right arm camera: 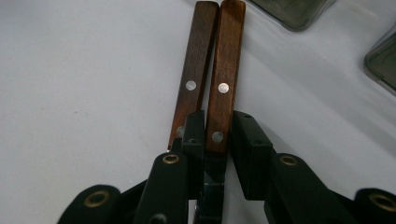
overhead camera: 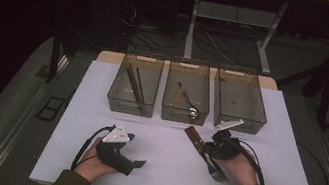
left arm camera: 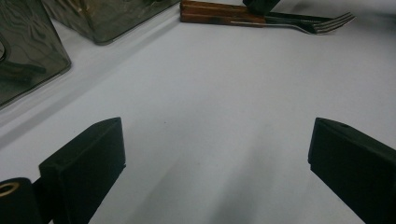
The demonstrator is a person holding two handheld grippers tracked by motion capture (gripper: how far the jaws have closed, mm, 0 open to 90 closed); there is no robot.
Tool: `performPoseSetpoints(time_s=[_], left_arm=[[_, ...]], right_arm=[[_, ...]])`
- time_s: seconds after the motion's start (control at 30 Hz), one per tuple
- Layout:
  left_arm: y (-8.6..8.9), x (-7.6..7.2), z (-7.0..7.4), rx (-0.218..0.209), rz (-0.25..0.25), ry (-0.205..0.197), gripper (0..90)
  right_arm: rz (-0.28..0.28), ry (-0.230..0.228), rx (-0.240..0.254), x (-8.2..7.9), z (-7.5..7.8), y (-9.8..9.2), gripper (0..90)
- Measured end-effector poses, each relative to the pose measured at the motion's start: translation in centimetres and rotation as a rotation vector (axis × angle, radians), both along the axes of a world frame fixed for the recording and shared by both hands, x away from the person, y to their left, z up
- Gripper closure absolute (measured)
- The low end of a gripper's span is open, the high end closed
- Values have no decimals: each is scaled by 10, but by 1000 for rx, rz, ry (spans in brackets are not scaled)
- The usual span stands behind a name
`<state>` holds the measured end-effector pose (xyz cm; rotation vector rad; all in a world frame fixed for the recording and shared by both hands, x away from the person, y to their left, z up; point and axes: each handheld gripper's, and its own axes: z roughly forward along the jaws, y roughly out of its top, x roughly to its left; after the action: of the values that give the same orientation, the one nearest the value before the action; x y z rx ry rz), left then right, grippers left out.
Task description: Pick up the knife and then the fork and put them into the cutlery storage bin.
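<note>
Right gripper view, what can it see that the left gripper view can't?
Right gripper view: shiny rivets on the wooden handles, and the right gripper pinching one handle. Left gripper view: the fork's prongs, and the left gripper wide open, holding nothing. Both: the two wooden handles side by side, the white table and see-through bins.

A white surface (overhead camera: pixel 90 161) sits on grey carpeted floor (overhead camera: pixel 7 112) in a dark room. At twelve o'clock, a white-legged desk frame (overhead camera: pixel 191 31) stands over tangled cables (overhead camera: pixel 137 29).
</note>
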<state>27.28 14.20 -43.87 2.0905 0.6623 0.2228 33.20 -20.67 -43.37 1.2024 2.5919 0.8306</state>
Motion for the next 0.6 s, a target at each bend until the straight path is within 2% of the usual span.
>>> performPoseSetpoints(time_s=[0.23, 0.33, 0.6], left_arm=[[0, 0, 0, -3, 1, 2, 28], [-1, 0, -1, -12, 7, 3, 28], [-2, -1, -1, -9, 4, 2, 28]], right_arm=[[33, 10, -36, 5, 1, 0, 752], [50, 36, -58, 10, 2, 2, 751], [91, 140, -156, 25, 8, 14, 752]])
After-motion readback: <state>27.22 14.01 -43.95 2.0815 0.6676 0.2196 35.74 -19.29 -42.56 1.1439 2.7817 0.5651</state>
